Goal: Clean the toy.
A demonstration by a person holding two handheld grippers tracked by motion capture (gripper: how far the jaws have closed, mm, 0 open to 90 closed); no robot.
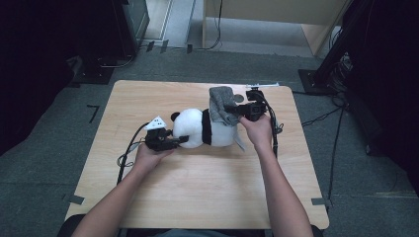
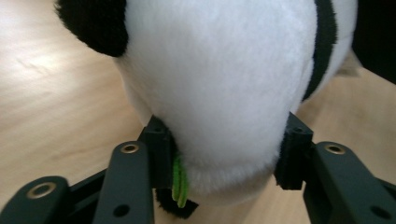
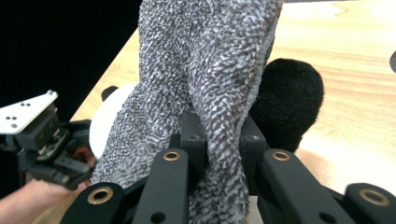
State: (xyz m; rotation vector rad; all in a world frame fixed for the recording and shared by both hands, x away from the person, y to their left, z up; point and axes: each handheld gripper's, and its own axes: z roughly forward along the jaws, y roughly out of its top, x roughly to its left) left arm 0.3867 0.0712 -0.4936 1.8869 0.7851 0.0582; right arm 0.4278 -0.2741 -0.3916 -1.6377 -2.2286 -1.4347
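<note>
The toy panda [image 1: 200, 128] is laid on its side at the middle of the bench [image 1: 197, 187]. Its white end is squeezed between the jaws of the left gripper [image 1: 182, 141]. A grey cloth [image 1: 221, 104], draped over its other end, is pinched by the right gripper [image 1: 236, 110]. A cable [image 1: 126, 157] is trailed across the bench.

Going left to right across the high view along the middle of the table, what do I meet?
Left gripper with its grey three-cornered plate, closed on the head of the black-and-white plush panda → grey knitted cloth over the panda's far end → right gripper, clamped on that cloth.
</note>
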